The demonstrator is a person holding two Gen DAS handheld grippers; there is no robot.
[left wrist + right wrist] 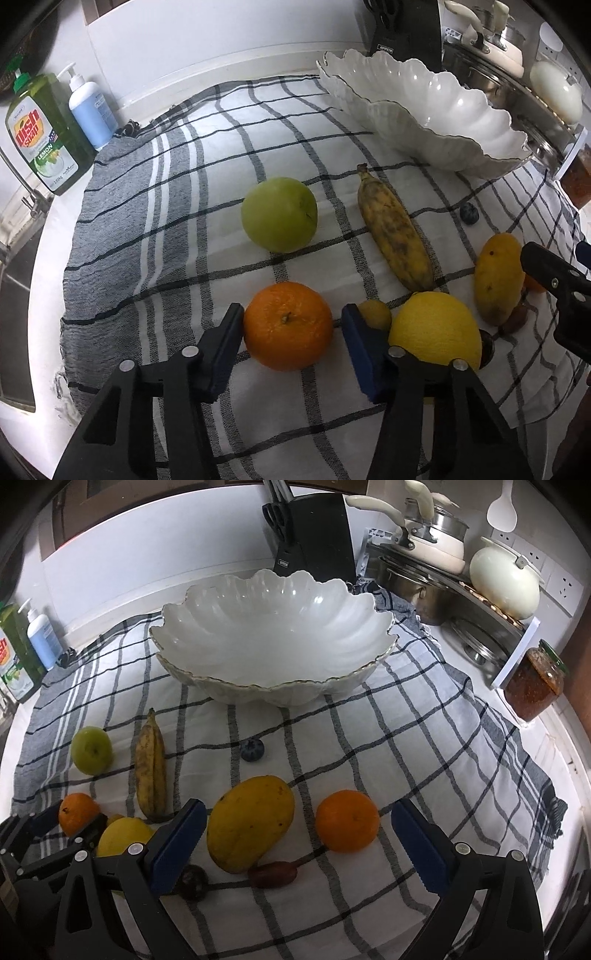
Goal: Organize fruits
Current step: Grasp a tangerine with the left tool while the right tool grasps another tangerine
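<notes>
An orange (288,325) lies on the checked cloth (184,184) between the fingers of my left gripper (291,310). The left pad touches its side and a thin gap shows at the right pad, so the gripper is open. Around it lie a green apple (279,214), a banana (395,229), a lemon (436,330) and a mango (498,280). My right gripper (297,806) stands wide open, low over the mango (249,827) and a second orange (347,819). The empty white scalloped bowl (273,627) sits at the back of the cloth.
A blueberry (252,750), a red date (273,874) and a dark round fruit (192,882) also lie on the cloth. Soap bottles (40,133) stand far left by a sink. A knife block (314,531), pots (432,542) and a jar (535,683) line the back right.
</notes>
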